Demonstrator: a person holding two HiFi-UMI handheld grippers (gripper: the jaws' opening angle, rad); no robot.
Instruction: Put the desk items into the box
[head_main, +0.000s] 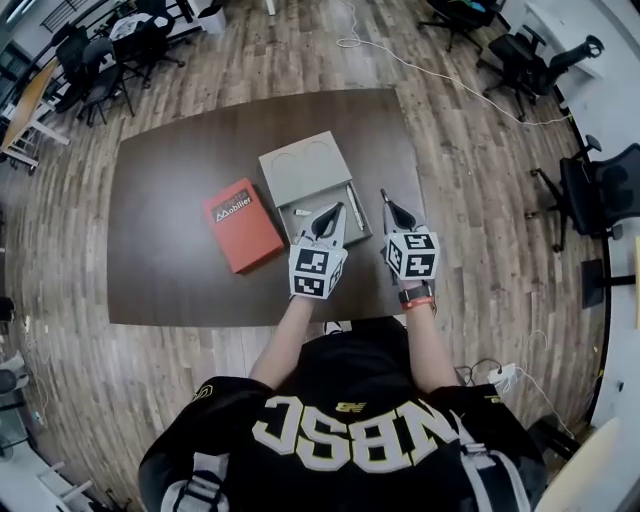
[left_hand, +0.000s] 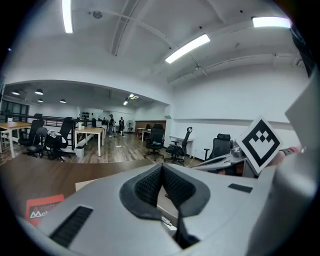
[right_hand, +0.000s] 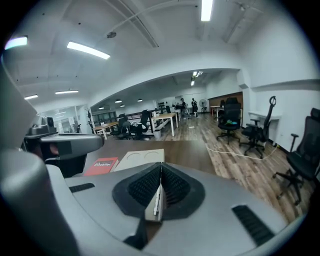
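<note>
An open grey box lies mid-table, its lid folded back behind it. Inside, a pen lies along the right wall and a small white item lies near the left. A red book rests on the table just left of the box. My left gripper hovers over the box's near part, jaws shut with nothing between them. My right gripper is just right of the box, also shut and empty. The red book and the lid show beyond it.
The dark brown table stands on a wooden floor. Office chairs are at the right and more at the far left. A white cable runs across the floor beyond the table. A person's body fills the near edge.
</note>
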